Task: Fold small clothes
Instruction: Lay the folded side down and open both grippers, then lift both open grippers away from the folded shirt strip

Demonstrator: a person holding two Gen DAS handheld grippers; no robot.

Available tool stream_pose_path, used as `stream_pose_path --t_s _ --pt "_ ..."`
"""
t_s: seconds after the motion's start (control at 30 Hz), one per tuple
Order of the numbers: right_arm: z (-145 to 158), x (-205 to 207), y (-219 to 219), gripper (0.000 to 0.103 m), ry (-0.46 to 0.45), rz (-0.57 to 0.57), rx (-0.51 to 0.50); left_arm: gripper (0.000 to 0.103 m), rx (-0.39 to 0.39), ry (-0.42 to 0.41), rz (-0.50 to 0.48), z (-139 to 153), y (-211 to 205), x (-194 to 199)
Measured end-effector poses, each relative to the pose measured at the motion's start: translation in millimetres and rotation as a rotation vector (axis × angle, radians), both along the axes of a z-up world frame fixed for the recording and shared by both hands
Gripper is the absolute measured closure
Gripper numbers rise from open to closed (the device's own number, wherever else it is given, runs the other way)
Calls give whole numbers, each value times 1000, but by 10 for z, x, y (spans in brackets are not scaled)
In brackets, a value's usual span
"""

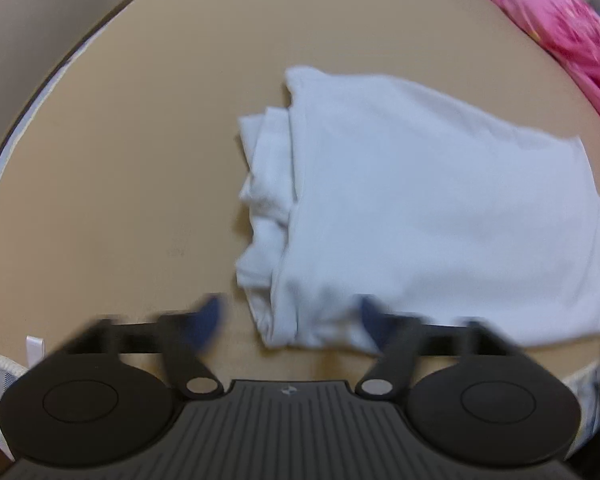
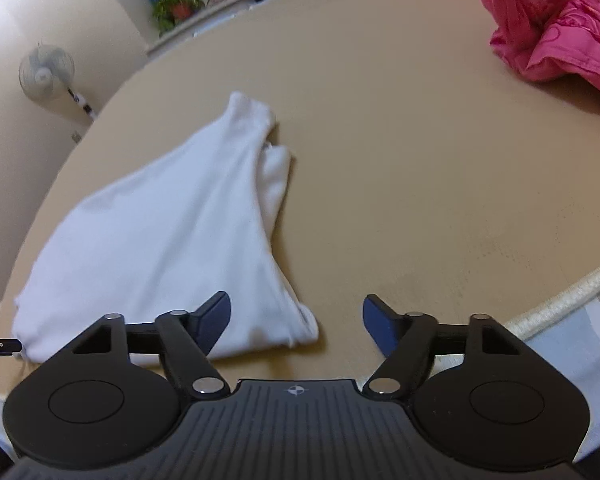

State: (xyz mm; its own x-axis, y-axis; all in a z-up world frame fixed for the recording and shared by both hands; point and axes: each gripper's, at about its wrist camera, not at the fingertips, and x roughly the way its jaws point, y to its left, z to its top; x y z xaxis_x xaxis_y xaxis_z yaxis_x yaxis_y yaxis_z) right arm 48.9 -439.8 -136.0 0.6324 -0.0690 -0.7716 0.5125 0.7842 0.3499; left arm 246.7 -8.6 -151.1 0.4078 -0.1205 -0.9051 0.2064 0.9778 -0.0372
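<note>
A folded white garment (image 1: 420,208) lies flat on the tan table (image 1: 120,160), with bunched layers showing along its left side. My left gripper (image 1: 292,320) hovers open over the garment's near left corner, and its pads press on nothing. In the right wrist view the same white garment (image 2: 172,232) spreads to the left, narrowing toward the far end. My right gripper (image 2: 296,320) stands open above the garment's near right corner, which lies between the fingers without being pinched.
A heap of pink fabric (image 2: 560,28) lies at the far right of the table (image 2: 420,140), also seen as pink fabric (image 1: 568,36) in the left wrist view. A white fan (image 2: 46,72) and a potted plant (image 2: 178,4) stand beyond the table's far left edge.
</note>
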Motion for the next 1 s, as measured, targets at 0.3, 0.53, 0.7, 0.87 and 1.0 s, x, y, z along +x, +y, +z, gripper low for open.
stream_pose_path --t_s 0.3,0.53,0.7,0.87,1.0 --pt "234 12 132 97 20 59 -9 103 174 48 4 -101 -39 -60" --pt "-14 -100 79 47 96 -106 24 87 156 68 131 -160 243 22" --pt "493 -432 383 31 45 -53 -50 7 176 -42 128 399 210 -464" --pt "918 -694 931 18 -63 18 -103 7 157 -70 115 798 23 -1074" --pt "1030 -779 1276 18 -95 36 -112 7 129 -82 111 949 -116 -1394"
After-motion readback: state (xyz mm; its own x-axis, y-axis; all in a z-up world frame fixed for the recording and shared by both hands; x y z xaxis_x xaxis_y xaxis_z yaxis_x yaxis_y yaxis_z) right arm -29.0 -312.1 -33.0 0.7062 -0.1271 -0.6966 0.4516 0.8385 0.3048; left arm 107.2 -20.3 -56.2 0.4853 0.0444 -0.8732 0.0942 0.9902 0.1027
